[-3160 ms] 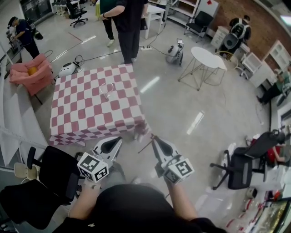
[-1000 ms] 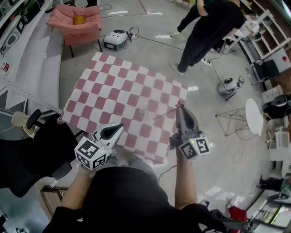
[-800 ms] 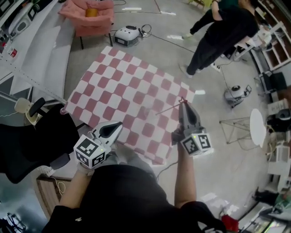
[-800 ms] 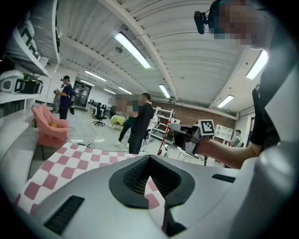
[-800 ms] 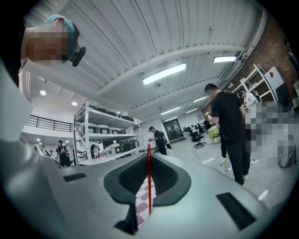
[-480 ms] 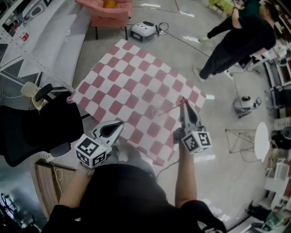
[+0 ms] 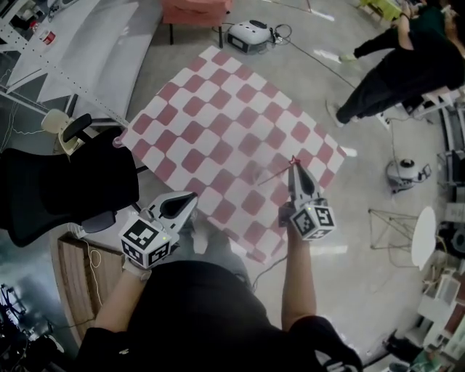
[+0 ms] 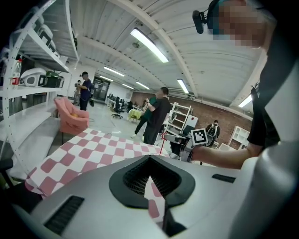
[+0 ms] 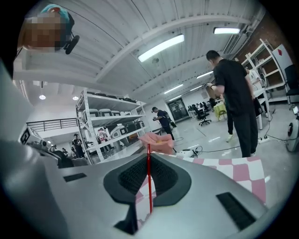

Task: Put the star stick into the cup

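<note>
My right gripper (image 7: 293, 174) hangs over the near right part of the red-and-white checked table (image 7: 211, 109), shut on the thin red star stick (image 7: 278, 173). The stick's star (image 7: 294, 160) shows at the jaw tips, and its shaft slants down-left over the cloth. In the right gripper view the stick (image 9: 149, 179) stands upright, pinched between the jaws. The clear cup (image 7: 253, 171) is only a faint smudge on the cloth near the stick's lower end. My left gripper (image 7: 190, 198) sits at the table's near edge, shut and holding nothing. From the left gripper view I see the right gripper (image 8: 183, 140) beyond the cloth.
A black office chair (image 7: 65, 189) stands close on the left, with a wooden board (image 7: 73, 283) below it. A person in black (image 7: 407, 69) stands past the table's far right. A white floor machine (image 7: 248, 33), a pink armchair (image 7: 196, 9) and a round white table (image 7: 421, 243) surround it.
The table has slid toward the middle of the head view and turned. My right gripper, first short of the table, now holds the stick over the cloth. The left gripper has barely moved.
</note>
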Demonstrator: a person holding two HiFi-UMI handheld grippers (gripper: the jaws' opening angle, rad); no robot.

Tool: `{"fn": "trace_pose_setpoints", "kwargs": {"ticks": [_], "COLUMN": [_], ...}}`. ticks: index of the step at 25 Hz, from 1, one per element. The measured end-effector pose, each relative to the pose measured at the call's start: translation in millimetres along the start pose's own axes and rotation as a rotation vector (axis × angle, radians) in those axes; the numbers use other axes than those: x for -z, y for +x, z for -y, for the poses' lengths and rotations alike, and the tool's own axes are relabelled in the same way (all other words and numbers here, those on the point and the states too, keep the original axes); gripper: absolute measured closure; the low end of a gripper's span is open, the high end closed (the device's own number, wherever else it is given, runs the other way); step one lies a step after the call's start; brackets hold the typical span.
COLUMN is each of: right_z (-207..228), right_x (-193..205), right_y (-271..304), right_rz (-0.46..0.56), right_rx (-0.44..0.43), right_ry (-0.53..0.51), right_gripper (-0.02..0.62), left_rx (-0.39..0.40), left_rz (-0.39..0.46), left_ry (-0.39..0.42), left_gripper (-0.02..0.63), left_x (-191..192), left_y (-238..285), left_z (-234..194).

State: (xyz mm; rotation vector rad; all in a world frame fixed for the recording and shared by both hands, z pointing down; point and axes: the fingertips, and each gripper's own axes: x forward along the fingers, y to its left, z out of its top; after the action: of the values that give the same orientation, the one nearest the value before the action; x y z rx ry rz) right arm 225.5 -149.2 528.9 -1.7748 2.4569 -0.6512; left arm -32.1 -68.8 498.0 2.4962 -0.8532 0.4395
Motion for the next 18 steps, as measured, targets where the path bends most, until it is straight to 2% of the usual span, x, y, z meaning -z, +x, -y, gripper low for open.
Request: {"fn": "trace_pose_setpoints", "kwargs": {"ticks": [6, 18], "right_z": [6, 17], "right_x": [18, 25], "right_y": [12, 36], "right_rz": [-0.035, -0.056], "right_rx": [-0.013, -0.038], "right_ry": [-0.005, 0.02], "right_gripper": [0.569, 0.568], "left_rx": [-0.023, -0.06], "left_rz": [-0.01, -0.02], "left_ry": [-0.028, -0.055], "left_gripper": [0.565, 0.565], "left_x": [9, 15], "left_y": [-2, -5], "left_z": [-5, -13]}}
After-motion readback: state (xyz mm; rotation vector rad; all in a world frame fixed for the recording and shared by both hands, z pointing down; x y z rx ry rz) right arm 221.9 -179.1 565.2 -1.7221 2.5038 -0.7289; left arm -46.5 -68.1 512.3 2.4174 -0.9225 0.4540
